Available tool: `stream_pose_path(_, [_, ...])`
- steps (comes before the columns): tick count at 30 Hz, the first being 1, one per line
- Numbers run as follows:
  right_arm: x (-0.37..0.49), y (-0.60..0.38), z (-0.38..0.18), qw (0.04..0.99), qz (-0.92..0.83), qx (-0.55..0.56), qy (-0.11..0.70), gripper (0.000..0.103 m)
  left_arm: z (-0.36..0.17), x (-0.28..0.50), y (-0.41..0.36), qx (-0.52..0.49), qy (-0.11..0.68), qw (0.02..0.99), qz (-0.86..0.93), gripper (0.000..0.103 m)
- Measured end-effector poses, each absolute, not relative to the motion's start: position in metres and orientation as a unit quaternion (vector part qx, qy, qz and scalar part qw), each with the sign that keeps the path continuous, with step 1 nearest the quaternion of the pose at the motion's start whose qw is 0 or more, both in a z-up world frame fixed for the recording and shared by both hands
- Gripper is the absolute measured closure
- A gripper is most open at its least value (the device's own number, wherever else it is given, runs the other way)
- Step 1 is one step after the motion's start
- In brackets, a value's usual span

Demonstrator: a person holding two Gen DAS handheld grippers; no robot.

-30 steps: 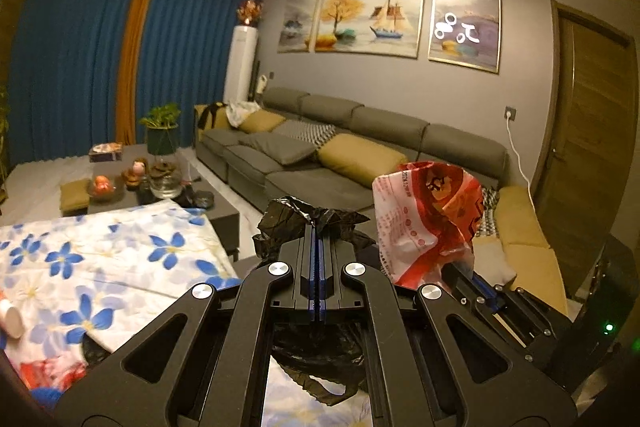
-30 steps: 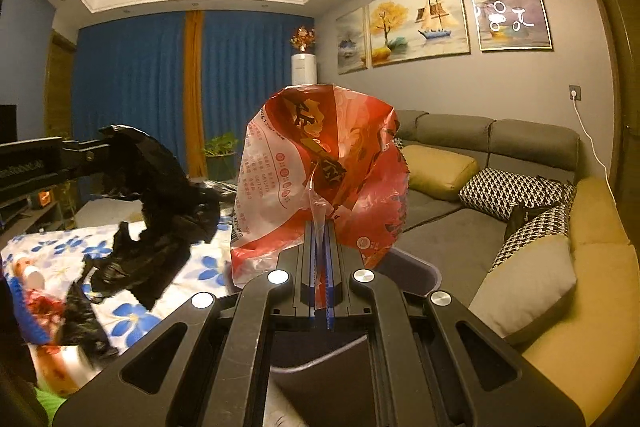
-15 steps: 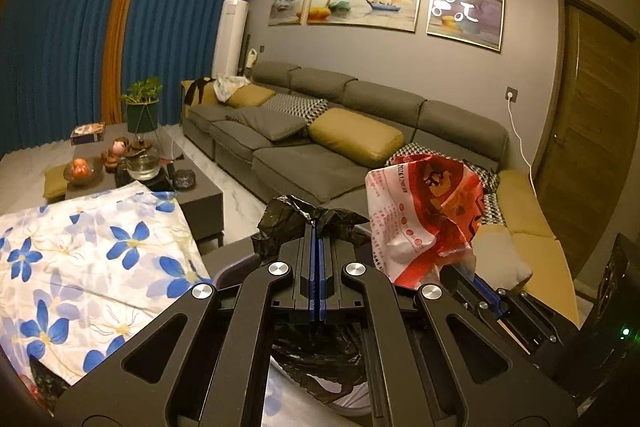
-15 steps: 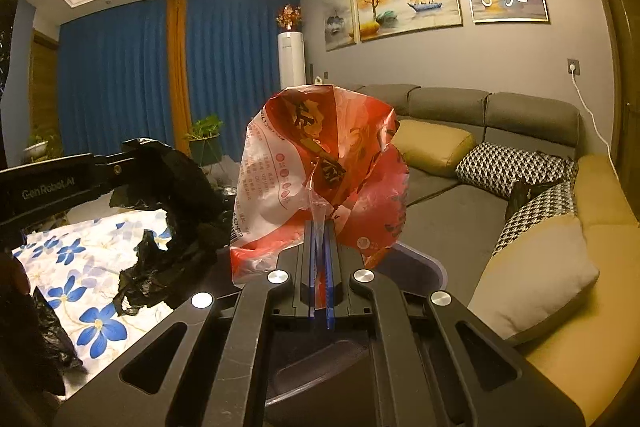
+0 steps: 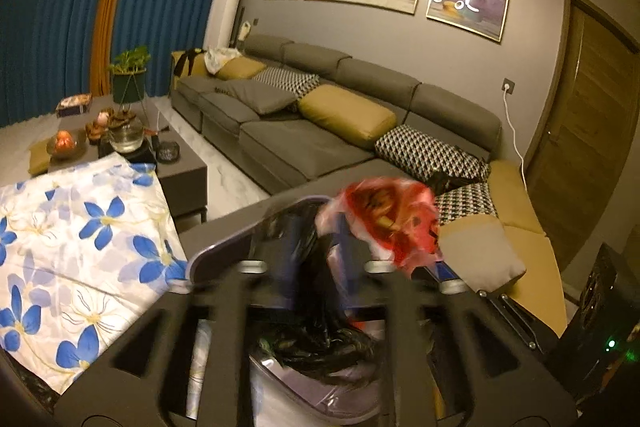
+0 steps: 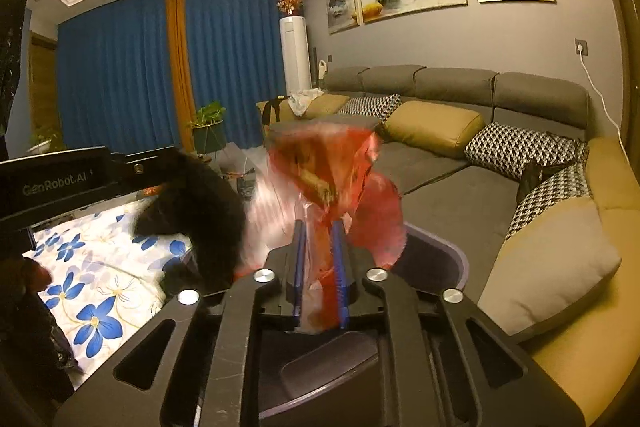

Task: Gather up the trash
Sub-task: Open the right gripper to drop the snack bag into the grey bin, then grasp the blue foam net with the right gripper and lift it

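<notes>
Opening: both fingers (image 5: 316, 247) (image 6: 318, 263), black bag (image 5: 320, 339), red wrapper (image 6: 340, 187) over bin rim (image 6: 448, 247).

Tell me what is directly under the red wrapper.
Under the red wrapper is the open trash bin, below the right gripper, whose jaws are opening. The bin's inside is mostly hidden by the gripper.

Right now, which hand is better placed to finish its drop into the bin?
Left, probably. The left tool is opening, its black bag hanging into the bin. The right tool, also opening, has the red wrapper above the rim.
</notes>
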State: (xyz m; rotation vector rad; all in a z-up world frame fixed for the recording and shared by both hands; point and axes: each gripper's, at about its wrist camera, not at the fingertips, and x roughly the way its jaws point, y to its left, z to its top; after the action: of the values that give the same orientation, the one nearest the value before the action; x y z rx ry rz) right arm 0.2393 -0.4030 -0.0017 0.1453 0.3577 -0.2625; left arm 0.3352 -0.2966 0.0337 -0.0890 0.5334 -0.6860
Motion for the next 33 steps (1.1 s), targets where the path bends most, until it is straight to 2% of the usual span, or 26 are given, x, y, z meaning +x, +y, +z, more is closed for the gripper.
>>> stream_pose_path(1, [0.241,-0.404,-0.003,0.972,-0.129,0.074,0.18,0.074,0.033,0.335,-0.295,-0.047,0.259,0.906,-0.331,0.046])
stream_pose_path(2, [0.241,-0.404,-0.003,0.972,-0.129,0.075,0.182,0.071,0.033,0.335,-0.291,-0.054,0.256,0.909,-0.325,0.035])
stream_pose_path(4, [0.24,-0.406,-0.003,0.971,-0.135,0.073,0.183,0.07,0.035,0.332,-0.285,-0.059,0.25,0.915,-0.31,0.031])
stream_pose_path(6, [0.235,-0.407,-0.002,0.97,-0.139,0.077,0.182,0.065,0.041,0.325,-0.276,-0.054,0.24,0.925,-0.288,0.025])
stream_pose_path(9, [0.221,-0.405,0.003,0.971,-0.142,0.083,0.175,0.053,0.053,0.308,-0.26,-0.066,0.219,0.936,-0.267,0.017])
stream_pose_path(13, [0.195,-0.388,0.014,0.975,-0.144,0.066,0.155,0.031,0.071,0.272,-0.23,-0.079,0.186,0.952,-0.23,0.012])
stream_pose_path(17, [0.165,-0.367,0.022,0.98,-0.122,0.067,0.14,0.02,0.084,0.225,-0.192,-0.076,0.157,0.967,-0.187,0.01])
stream_pose_path(20, [0.146,-0.343,0.024,0.984,-0.097,0.06,0.135,0.017,0.083,0.19,-0.161,-0.069,0.147,0.974,-0.158,0.009])
stream_pose_path(33, [0.102,-0.225,0.011,0.985,0.045,0.027,0.162,0.017,0.033,0.088,-0.013,-0.08,0.158,0.984,0.002,0.009])
